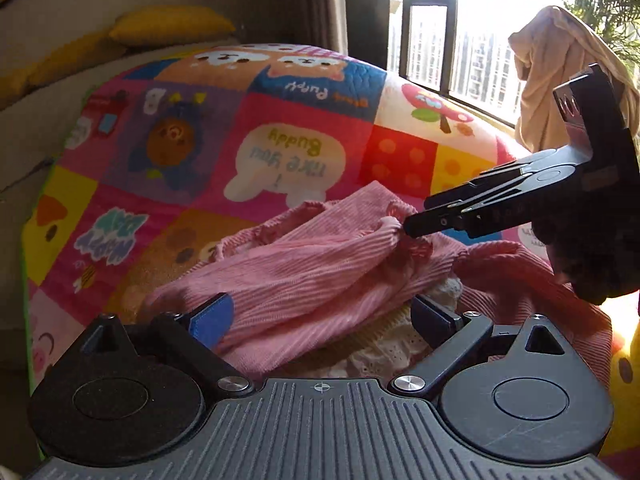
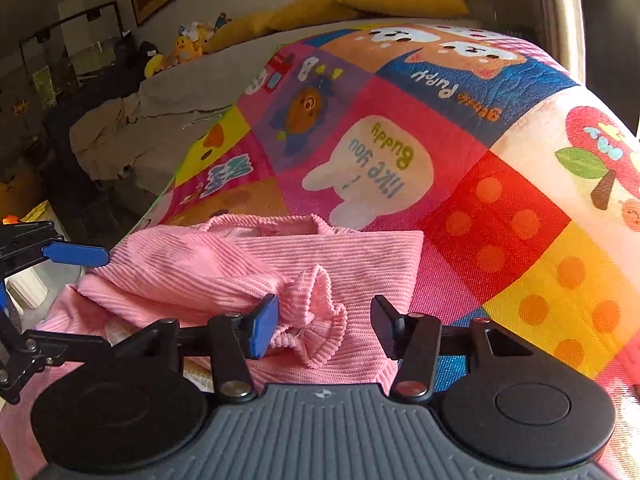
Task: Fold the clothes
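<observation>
My left gripper fills the bottom of the left wrist view, jaws spread wide, blue-padded finger at lower left and dark finger at lower right. Between them lies the pink ribbed knit garment, bunched in the lower centre; it is not pinched. A bit of white lace fabric peeks out under the pink, lower centre right.

My right gripper is at the bottom of the right wrist view, jaws apart, straddling the frilly cuff of the same pink garment. The blue pad touches the fabric on its left side; the black finger stands clear on the right. In the left wrist view this right gripper comes in from the right edge, tip at the ruffled cuff, centre right.

The garment rests on a colourful cartoon patchwork play mat, which covers the middle of both views.

Farther back: a yellow cushion at upper left, a dark-framed window at upper right, a beige cloth hanging by it. In the right wrist view, yellow plush toys at upper left.
</observation>
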A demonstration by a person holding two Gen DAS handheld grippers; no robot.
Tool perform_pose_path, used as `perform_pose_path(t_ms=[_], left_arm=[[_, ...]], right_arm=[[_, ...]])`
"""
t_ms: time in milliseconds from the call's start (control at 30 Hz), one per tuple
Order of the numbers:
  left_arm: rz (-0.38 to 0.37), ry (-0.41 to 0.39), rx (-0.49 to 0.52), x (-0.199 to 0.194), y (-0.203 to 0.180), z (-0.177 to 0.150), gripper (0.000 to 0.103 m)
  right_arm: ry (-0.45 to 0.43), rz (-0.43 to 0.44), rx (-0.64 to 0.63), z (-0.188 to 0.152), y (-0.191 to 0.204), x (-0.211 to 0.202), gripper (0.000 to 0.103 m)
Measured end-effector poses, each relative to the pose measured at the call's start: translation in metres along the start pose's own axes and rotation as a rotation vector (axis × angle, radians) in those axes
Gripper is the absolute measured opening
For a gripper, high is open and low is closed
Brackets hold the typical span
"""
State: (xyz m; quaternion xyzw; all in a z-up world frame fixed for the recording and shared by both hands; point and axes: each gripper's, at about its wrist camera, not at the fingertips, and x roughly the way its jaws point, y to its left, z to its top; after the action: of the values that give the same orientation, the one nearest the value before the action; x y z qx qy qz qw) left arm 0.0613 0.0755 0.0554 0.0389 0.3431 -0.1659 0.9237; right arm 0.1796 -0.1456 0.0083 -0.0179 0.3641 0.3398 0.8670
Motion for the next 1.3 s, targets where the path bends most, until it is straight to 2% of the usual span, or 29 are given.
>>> perform_pose_path(t_ms=[100, 133, 167, 200, 300, 467, 600, 667, 767, 833, 900, 967, 1133, 1300], left_arm=[[-0.036, 0.02, -0.034, 0.004, 0.003, -0.015, 0.099], [-0.046, 0.024, -0.052, 0.007, 0.005, -0.018, 0.099], [-0.055, 0.025, -0.073, 0.009, 0.008, -0.02, 0.099], [-0.064, 0.025, -0.096, 0.012, 0.01, -0.022, 0.099], [-0.116, 0.013, -0.148, 0.014, 0.013, -0.022, 0.099], [-0.208, -0.055, -0.134, 0.001, 0.004, -0.011, 0.099], [-0.175, -0.149, -0.146, -0.019, 0.012, 0.001, 0.1], [-0.164, -0.125, -0.2, -0.012, 0.022, -0.001, 0.1], [-0.166, -0.047, -0.284, 0.007, 0.034, -0.01, 0.1], [-0.151, 0.003, -0.31, 0.019, 0.038, -0.02, 0.1], [-0.134, 0.01, -0.3, 0.021, 0.037, -0.023, 0.1], [-0.119, 0.012, -0.287, 0.021, 0.034, -0.025, 0.1], [-0.094, 0.025, -0.263, 0.025, 0.029, -0.026, 0.101], [-0.081, 0.035, -0.248, 0.027, 0.026, -0.025, 0.101]], right_arm=[[0.037, 0.039, 0.008, -0.004, 0.006, 0.017, 0.05], [0.037, 0.042, -0.003, -0.005, 0.01, 0.02, 0.046], [0.036, 0.049, -0.01, -0.006, 0.013, 0.021, 0.034], [0.033, 0.052, -0.014, -0.006, 0.015, 0.021, 0.029], [-0.003, 0.028, -0.041, -0.003, 0.022, 0.012, 0.02], [-0.126, -0.051, -0.118, 0.013, 0.025, -0.022, 0.018], [-0.149, -0.172, -0.215, 0.019, 0.021, -0.028, 0.018], [-0.108, -0.191, -0.229, 0.016, 0.015, -0.019, 0.018], [0.0, -0.21, -0.225, 0.006, 0.004, 0.005, 0.024], [0.026, -0.221, -0.209, 0.002, -0.002, 0.01, 0.039], [0.02, -0.228, -0.192, 0.002, -0.006, 0.007, 0.055], [-0.009, -0.219, -0.154, 0.007, -0.011, -0.003, 0.059], [-0.106, -0.148, -0.046, 0.018, -0.014, -0.026, 0.059], [-0.043, -0.179, -0.049, 0.007, -0.018, 0.003, 0.06]])
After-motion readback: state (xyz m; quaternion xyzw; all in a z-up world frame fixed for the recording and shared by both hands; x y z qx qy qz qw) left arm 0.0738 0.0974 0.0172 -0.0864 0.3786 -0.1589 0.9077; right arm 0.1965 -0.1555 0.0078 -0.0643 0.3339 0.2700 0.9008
